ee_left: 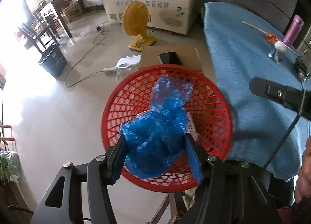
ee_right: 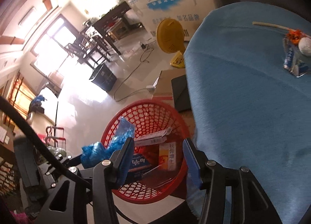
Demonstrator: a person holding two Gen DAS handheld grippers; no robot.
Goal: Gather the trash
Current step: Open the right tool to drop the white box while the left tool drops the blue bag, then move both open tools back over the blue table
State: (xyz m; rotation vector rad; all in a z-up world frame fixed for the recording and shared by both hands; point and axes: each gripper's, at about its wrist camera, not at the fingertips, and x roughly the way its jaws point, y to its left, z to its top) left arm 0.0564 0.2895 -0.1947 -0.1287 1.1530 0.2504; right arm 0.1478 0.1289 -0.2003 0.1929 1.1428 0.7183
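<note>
My left gripper (ee_left: 155, 142) is shut on a crumpled blue plastic bag (ee_left: 161, 125) and holds it over the red mesh basket (ee_left: 223, 111). The bag also shows in the right wrist view (ee_right: 108, 146), at the basket's left rim. My right gripper (ee_right: 157, 146) is open and empty, above the red basket (ee_right: 180, 126), which holds several small boxes (ee_right: 167, 156). On the blue tablecloth (ee_right: 243, 88) lie more scraps: a white ball (ee_right: 305, 46), an orange wrapper (ee_right: 295, 34), a clear blue-printed wrapper (ee_right: 293, 58) and a stick (ee_right: 268, 24).
A purple bottle (ee_left: 293, 29) stands at the table's far edge. A yellow fan (ee_left: 136, 22), a cardboard box (ee_left: 186, 57) with a dark device (ee_left: 169, 57), a power strip (ee_left: 111, 71) with cables, and a dark bin (ee_left: 52, 60) are on the floor beyond the basket.
</note>
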